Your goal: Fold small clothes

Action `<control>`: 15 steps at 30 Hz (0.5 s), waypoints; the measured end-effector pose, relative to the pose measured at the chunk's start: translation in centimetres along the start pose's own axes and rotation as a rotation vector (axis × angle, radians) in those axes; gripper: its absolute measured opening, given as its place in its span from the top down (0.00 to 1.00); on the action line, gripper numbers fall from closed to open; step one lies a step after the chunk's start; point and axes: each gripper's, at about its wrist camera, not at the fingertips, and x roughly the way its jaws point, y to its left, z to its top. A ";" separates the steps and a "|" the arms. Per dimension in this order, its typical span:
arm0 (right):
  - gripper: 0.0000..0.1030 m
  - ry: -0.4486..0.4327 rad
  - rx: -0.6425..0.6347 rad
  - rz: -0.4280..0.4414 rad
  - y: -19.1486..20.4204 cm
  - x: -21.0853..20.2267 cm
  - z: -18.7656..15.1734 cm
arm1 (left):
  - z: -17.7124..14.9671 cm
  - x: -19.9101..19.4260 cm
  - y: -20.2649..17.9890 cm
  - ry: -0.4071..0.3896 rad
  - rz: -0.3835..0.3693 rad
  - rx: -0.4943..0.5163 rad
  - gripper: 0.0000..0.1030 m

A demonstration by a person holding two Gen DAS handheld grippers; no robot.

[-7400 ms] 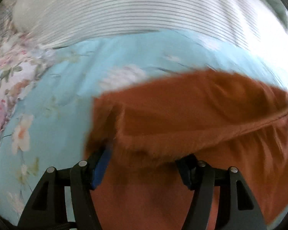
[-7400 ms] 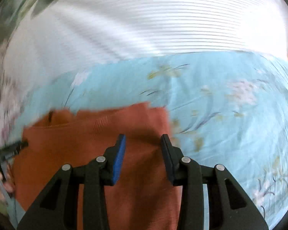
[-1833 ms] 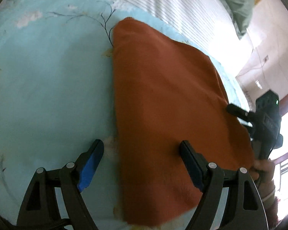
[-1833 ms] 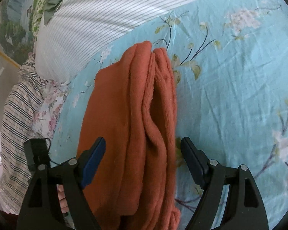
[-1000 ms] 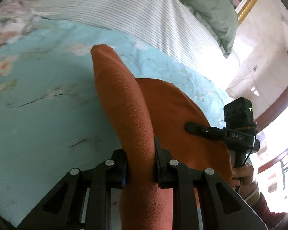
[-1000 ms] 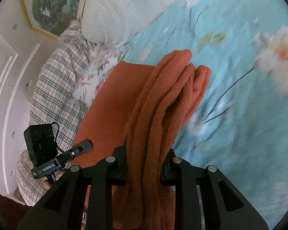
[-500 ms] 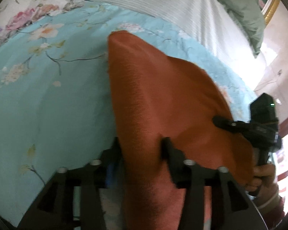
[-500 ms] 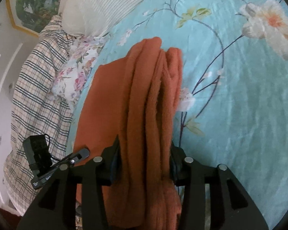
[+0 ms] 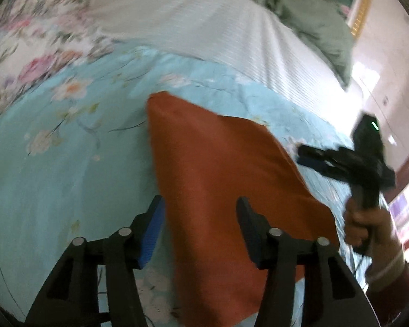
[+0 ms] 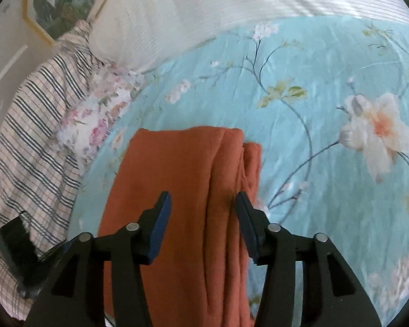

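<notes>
Folded rust garment (image 10: 182,190) lies flat on floral bedsheet (image 10: 327,141) — left gripper (image 9: 199,215) and right gripper (image 10: 203,207) both spread, gripping nothing.

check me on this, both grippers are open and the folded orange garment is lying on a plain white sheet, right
Not quite. Both the left gripper and right gripper are open, and the folded orange garment lies flat, but the right wrist view shows it on a light blue floral bedspread, not a plain white sheet.
</notes>
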 end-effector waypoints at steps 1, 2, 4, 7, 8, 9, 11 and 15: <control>0.87 0.040 -0.014 -0.021 0.4 1.0 0.2 | -0.1 0.1 -0.4 0.004 -0.008 0.016 0.51; 0.89 0.038 -0.024 -0.031 0.8 1.1 0.2 | -0.3 0.4 -0.7 0.013 -0.022 0.031 0.51; 0.89 -0.029 -0.044 -0.004 1.6 -0.8 0.6 | -0.7 1.2 -1.2 0.042 -0.053 0.051 0.53; 0.89 -0.104 -0.065 -0.009 2.0 -3.5 0.9 | -1.3 2.5 -1.8 0.100 -0.068 0.074 0.72; 0.89 -0.098 -0.072 -0.029 1.8 -3.4 0.9 | -1.4 2.4 -2.1 0.107 -0.086 0.076 0.74; 0.89 -0.082 -0.071 -0.052 1.4 -2.9 0.9 | -1.3 2.2 -2.3 0.101 -0.105 0.077 0.74; 0.89 -0.030 -0.048 -0.113 -0.1 -0.8 0.4 | -1.2 2.1 -2.8 0.094 -0.132 0.077 0.74; 0.89 0.000 0.028 -0.118 -2.8 1.0 -1.0 | -1.7 3.9 -3.3 0.145 -0.146 0.066 0.74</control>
